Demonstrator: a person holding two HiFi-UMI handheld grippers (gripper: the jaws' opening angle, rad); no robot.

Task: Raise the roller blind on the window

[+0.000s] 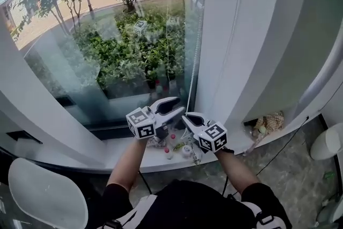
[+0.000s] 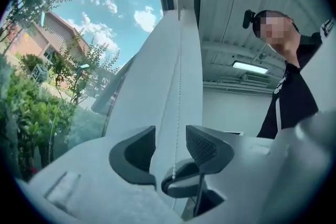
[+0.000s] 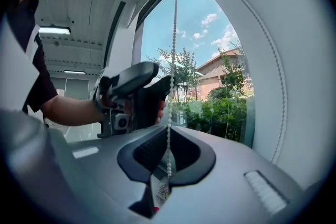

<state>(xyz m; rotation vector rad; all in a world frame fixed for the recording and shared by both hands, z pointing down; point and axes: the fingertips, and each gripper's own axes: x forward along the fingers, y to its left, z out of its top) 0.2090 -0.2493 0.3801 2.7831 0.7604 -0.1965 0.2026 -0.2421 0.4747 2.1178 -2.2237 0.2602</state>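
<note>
**Presently: chain pinched on the right, loose on the left**

Both grippers are held side by side, low in front of the window point(image 1: 134, 35), just above the white sill point(image 1: 107, 157).

Right gripper point(image 3: 168, 157): jaws drawn together, clamped on the bead chain point(image 3: 172, 34). From the pads the chain runs straight up along the window frame.

Left gripper point(image 2: 170, 147): jaws standing apart. The chain point(image 2: 178, 113) hangs in the gap between them, and neither pad presses on it (the strand sits nearer the right-hand pad).

In the head view, the left gripper point(image 1: 172, 106) sits slightly higher than the right gripper point(image 1: 187, 119), with their tips close together. The chain point(image 1: 200, 35) shows faintly beside the white pillar point(image 1: 236, 61).

The blind's fabric cannot be made out in any view, and the glass shows shrubs and trees outside. A few small bottles point(image 1: 171, 143) stand on the sill below the grippers.
</note>
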